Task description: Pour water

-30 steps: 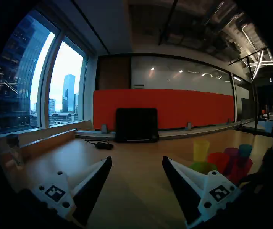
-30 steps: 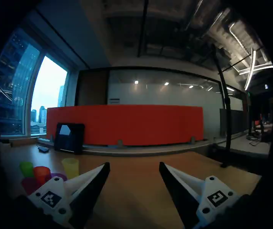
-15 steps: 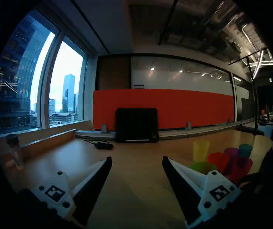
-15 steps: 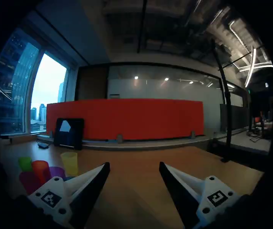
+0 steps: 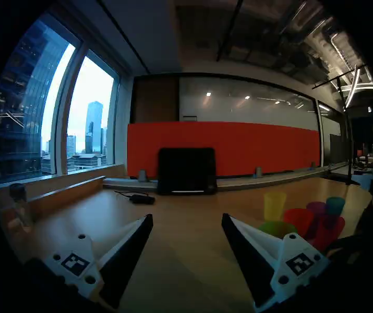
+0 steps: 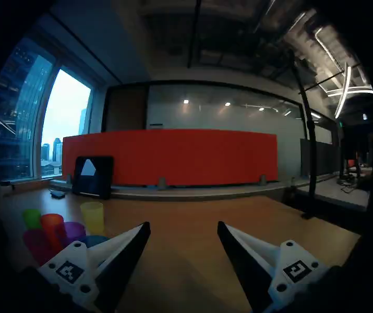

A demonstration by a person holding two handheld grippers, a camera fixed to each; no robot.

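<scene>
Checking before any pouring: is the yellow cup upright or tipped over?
Upright. The yellow cup stands on the wooden table, wider rim on top, base down. Whether it holds water cannot be told.

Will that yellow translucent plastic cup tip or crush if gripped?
Probably light: the yellow translucent plastic cup looks thin-walled, so it may flex when squeezed. Upright on the smooth wooden table, it could slide or tip if nudged.

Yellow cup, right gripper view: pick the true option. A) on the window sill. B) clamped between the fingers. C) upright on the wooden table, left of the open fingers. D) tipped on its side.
C: the yellow cup stands upright on the wooden table, left of the open right gripper, which holds nothing.
</scene>
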